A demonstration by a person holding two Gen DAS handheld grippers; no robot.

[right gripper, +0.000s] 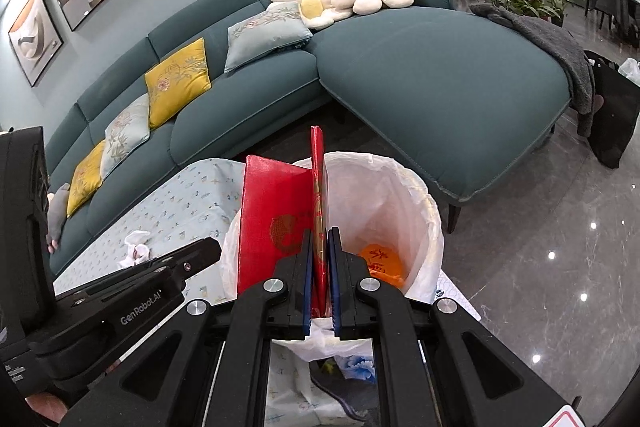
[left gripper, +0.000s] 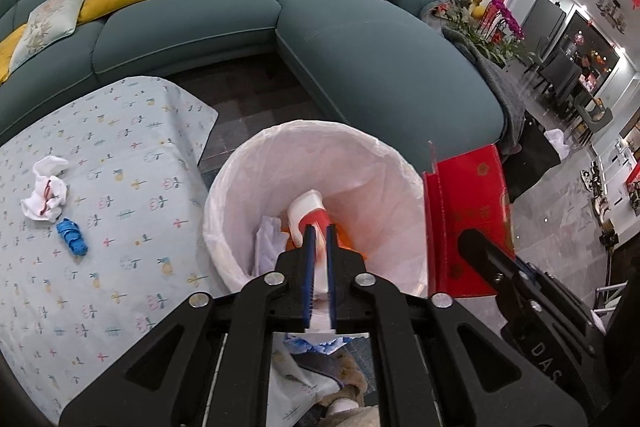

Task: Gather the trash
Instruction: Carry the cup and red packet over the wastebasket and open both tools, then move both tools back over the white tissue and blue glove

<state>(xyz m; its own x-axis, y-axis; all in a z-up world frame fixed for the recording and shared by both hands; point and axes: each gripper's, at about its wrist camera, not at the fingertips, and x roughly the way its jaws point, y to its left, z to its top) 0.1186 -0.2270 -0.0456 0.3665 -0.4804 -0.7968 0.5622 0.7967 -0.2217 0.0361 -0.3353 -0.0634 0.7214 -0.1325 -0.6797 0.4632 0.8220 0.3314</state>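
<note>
Left gripper over lined bin, jaws clamped on white-and-red paper cup, cup hanging inside bin mouth. Cup judged light, thin-walled, easily crushed.

Right gripper beside bin rim, jaws clamped on edge of red cardboard box, flattened, panels upright. Box judged light, stiff along fold, glossy; grip near fold safest.

Remaining on surface: crumpled tissue and blue wrapper, both soft, weightless; pinch at bulk.
</note>
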